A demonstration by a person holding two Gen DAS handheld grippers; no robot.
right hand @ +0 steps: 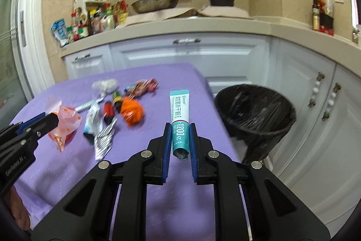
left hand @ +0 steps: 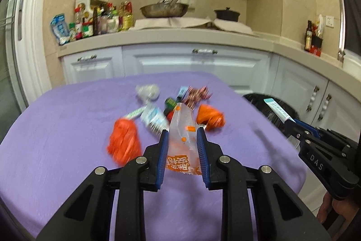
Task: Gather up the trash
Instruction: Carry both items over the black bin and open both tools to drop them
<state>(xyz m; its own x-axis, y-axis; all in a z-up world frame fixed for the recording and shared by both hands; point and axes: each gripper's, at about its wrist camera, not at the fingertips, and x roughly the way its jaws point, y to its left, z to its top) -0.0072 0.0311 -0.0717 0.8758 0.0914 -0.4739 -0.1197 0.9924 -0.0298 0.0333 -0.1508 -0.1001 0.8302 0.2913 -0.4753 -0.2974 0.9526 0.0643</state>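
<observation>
A clear wrapper with orange print (left hand: 182,121) stands between the blue pads of my left gripper (left hand: 182,131), which is shut on it just above the purple tablecloth (left hand: 67,116). From the right wrist view the same wrapper (right hand: 64,125) hangs from the left gripper (right hand: 53,120), lifted off the cloth. My right gripper (right hand: 180,125) is shut on a teal sachet (right hand: 179,107) held upright near the table's right edge. A black-lined trash bin (right hand: 255,110) stands on the floor to its right. Loose trash lies mid-table, including two crumpled orange bags (left hand: 124,143) (left hand: 211,118).
A silver foil ball (left hand: 147,92), a red-striped wrapper (left hand: 198,94) and a blue-white packet (left hand: 153,119) lie in the pile. White cabinets (right hand: 187,55) and a counter with bottles (left hand: 94,22), a wok and a pot stand behind the table. A person's hand (left hand: 327,211) shows at lower right.
</observation>
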